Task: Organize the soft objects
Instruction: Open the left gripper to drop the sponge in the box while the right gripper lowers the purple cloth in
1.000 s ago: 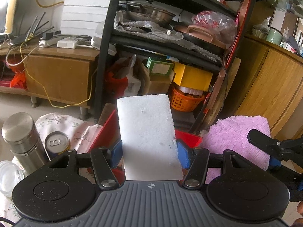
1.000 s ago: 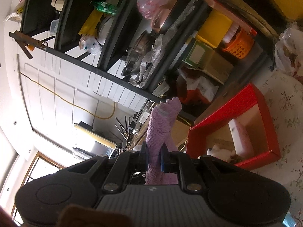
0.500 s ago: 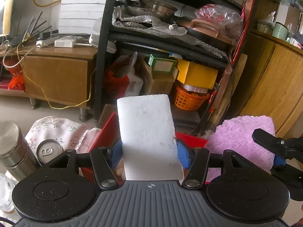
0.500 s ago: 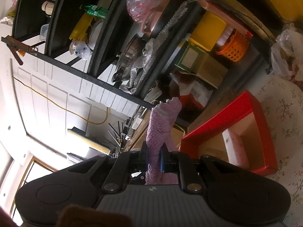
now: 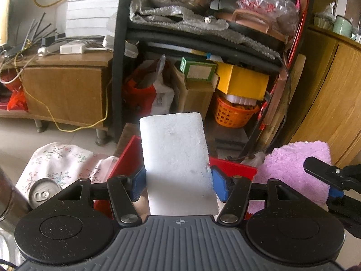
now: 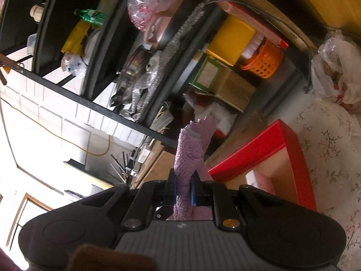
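My left gripper [image 5: 178, 180] is shut on a white foam sponge block [image 5: 176, 158] and holds it upright above a red open box [image 5: 126, 160]. My right gripper [image 6: 185, 185] is shut on a purple fluffy cloth [image 6: 191, 151], held edge-on. The cloth [image 5: 291, 171] and the right gripper's fingers [image 5: 325, 171] also show at the right of the left wrist view. In the right wrist view the red box [image 6: 266, 142] lies on a floral tablecloth [image 6: 331, 142], with a pale pinkish object [image 6: 257, 178] inside it.
A drink can [image 5: 44, 193] and a steel flask [image 5: 9, 203] stand on the tablecloth at the left. Behind is a black shelf rack [image 5: 203, 38] full of pots and boxes, an orange basket [image 5: 234, 113], a wooden cabinet [image 5: 327, 101] and a low wooden stand [image 5: 65, 85].
Both grippers have risen and tilted up. The box, can and flask slid lower in the views. Both grips are unchanged.
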Action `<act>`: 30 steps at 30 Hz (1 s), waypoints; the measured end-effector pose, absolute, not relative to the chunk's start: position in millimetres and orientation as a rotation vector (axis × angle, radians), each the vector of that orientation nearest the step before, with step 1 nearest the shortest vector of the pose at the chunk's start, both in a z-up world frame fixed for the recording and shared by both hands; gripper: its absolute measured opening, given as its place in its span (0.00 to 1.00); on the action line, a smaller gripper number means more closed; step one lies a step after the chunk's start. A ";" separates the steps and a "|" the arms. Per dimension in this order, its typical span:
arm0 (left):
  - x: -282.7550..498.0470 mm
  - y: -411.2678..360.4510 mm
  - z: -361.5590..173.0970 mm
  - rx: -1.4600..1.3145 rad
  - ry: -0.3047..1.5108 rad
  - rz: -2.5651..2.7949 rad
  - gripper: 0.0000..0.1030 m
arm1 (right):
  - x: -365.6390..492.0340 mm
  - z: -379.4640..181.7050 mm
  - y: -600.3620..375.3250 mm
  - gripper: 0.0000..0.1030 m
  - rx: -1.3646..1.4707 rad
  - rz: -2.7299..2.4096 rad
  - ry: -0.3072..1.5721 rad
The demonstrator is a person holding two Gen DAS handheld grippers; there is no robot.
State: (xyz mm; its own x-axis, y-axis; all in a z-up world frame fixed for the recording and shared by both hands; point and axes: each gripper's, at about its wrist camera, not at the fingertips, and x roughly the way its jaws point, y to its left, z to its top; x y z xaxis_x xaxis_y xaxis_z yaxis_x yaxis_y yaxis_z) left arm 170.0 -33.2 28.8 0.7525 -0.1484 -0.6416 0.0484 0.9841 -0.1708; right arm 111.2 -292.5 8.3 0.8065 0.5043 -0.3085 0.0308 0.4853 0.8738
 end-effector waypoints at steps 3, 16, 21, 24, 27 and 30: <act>177.2 -35.0 21.0 -0.136 0.727 -0.099 0.65 | 119.7 0.7 -292.2 0.00 1.031 0.292 0.607; 170.3 -28.9 26.2 -0.121 0.730 -0.087 0.79 | 123.3 -6.0 -283.5 0.05 1.037 0.290 0.657; 160.9 -23.7 31.1 -0.119 0.728 -0.081 0.80 | 116.1 1.5 -278.8 0.07 1.027 0.302 0.652; 155.4 -24.2 31.5 -0.105 0.731 -0.078 0.80 | 111.3 5.3 -275.6 0.08 1.022 0.308 0.652; 149.4 -24.8 31.8 -0.092 0.733 -0.078 0.80 | 108.0 7.7 -271.3 0.09 1.013 0.319 0.657; 145.2 -24.7 32.1 -0.085 0.734 -0.081 0.81 | 104.8 10.3 -266.6 0.10 1.001 0.329 0.663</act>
